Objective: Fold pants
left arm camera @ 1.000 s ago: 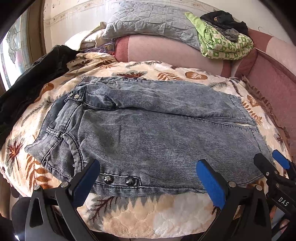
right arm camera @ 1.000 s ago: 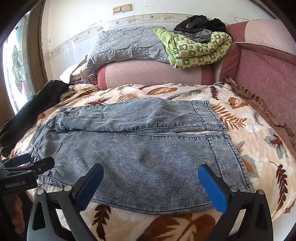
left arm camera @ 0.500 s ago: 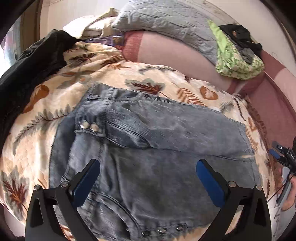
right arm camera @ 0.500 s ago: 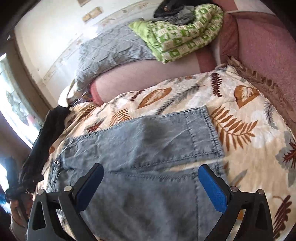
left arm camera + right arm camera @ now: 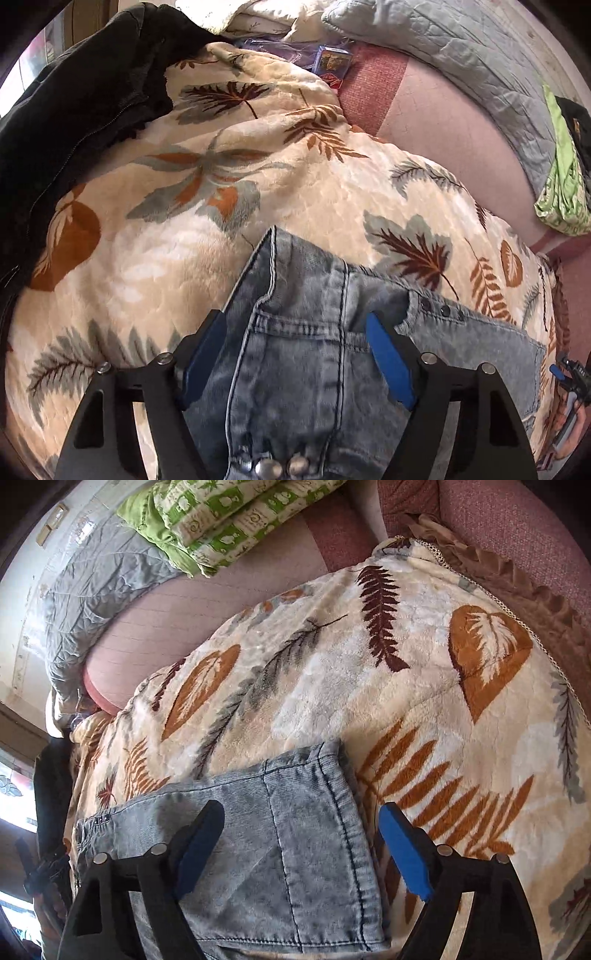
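Your faded blue denim pants (image 5: 314, 362) lie flat on the cream plush blanket with the leaf print (image 5: 184, 229), which covers the bed. Your left gripper (image 5: 295, 354) stands over the waistband corner, its jaws closing with the denim between them; your right gripper (image 5: 303, 845) stands over the hem end, jaws closing likewise, one finger on the denim and the other over the blanket just beside the hem. Behind the blanket runs a long pink bolster (image 5: 177, 620). On it rest a grey quilted cover (image 5: 85, 602) and, to its right, a green-and-white patterned quilt (image 5: 221, 517). A black jacket (image 5: 74, 110) lies at the blanket's left edge.
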Motion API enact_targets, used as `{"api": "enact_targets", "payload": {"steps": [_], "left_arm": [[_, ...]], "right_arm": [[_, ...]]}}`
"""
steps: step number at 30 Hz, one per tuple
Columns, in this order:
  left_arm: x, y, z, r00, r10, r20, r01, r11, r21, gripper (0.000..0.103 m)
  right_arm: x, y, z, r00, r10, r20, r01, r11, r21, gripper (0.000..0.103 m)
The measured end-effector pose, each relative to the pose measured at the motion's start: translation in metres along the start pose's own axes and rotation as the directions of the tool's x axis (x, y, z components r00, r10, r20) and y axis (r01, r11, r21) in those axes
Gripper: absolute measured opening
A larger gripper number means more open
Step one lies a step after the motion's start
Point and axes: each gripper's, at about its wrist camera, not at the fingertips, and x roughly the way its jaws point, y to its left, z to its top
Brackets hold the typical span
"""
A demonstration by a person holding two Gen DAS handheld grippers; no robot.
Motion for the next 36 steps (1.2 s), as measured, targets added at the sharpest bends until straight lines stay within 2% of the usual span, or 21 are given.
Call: {"api": "enact_targets", "payload": {"steps": [3, 8, 10, 11, 12, 14, 16, 18, 22, 26, 30, 33, 36], "left_arm": [[0.016, 0.000, 0.014, 1.000, -0.009, -0.006, 0.009, 1.000, -0.018, 0.064], [0.041, 0.000, 0.019, 0.999, 0.014, -0.036, -0.015, 1.000, -0.027, 0.062], [0.045, -0.003, 0.020, 0.999, 0.043, -0.025, -0.043, 0.999, -0.009, 0.050], [0.046, -0.004, 0.020, 0.998, 0.063, -0.023, -0.064, 0.998, -0.002, 0.039], [0.048, -0.005, 0.021, 0.997, 0.076, -0.022, -0.076, 0.997, 0.006, 0.022], [0.050, -0.005, 0.023, 0.997, 0.075, -0.026, -0.075, 0.997, 0.006, 0.006], [0.051, -0.006, 0.024, 0.995, 0.092, -0.022, -0.092, 0.996, 0.010, 0.005], [0.053, -0.010, 0.023, 0.993, 0.113, -0.016, -0.112, 0.993, 0.032, 0.003], [0.048, -0.017, 0.024, 0.990, 0.136, 0.023, -0.137, 0.990, 0.044, 0.003], [0.012, -0.019, 0.025, 0.989, 0.086, 0.119, -0.091, 0.995, 0.033, 0.003], [-0.045, -0.019, 0.012, 0.978, 0.010, 0.209, -0.020, 0.999, 0.044, 0.003], [-0.096, -0.016, -0.007, 0.957, -0.052, 0.284, 0.037, 0.998, 0.059, 0.003], [-0.145, -0.004, -0.041, 0.932, -0.122, 0.340, 0.102, 0.992, 0.075, 0.003]], "right_arm": [[0.012, 0.001, 0.010, 1.000, -0.004, -0.031, 0.004, 1.000, -0.008, 0.066], [0.031, -0.002, 0.021, 0.998, -0.015, -0.060, 0.015, 1.000, 0.004, 0.066], [0.039, -0.001, 0.023, 0.997, -0.029, -0.076, 0.029, 1.000, -0.001, 0.066], [0.044, -0.001, 0.023, 0.996, -0.039, -0.086, 0.039, 0.999, -0.003, 0.066], [0.047, -0.002, 0.024, 0.995, -0.044, -0.092, 0.044, 0.999, -0.003, 0.066], [0.050, -0.001, 0.028, 0.995, -0.044, -0.088, 0.044, 0.999, 0.005, 0.064], [0.052, -0.001, 0.030, 0.994, -0.052, -0.091, 0.052, 0.999, 0.006, 0.045], [0.056, 0.000, 0.032, 0.991, -0.081, -0.111, 0.080, 0.997, -0.012, 0.034], [0.048, 0.006, 0.034, 0.992, -0.093, -0.083, 0.090, 0.995, -0.042, 0.021], [0.020, 0.021, 0.029, 0.996, -0.085, 0.004, 0.086, 0.994, -0.071, 0.019], [-0.027, 0.031, 0.019, 0.994, -0.033, 0.104, 0.041, 0.996, -0.084, 0.019], [-0.071, 0.036, 0.002, 0.985, 0.027, 0.170, -0.011, 0.995, -0.095, 0.019], [-0.115, 0.034, -0.027, 0.971, 0.089, 0.224, -0.065, 0.992, -0.112, 0.019]]}}
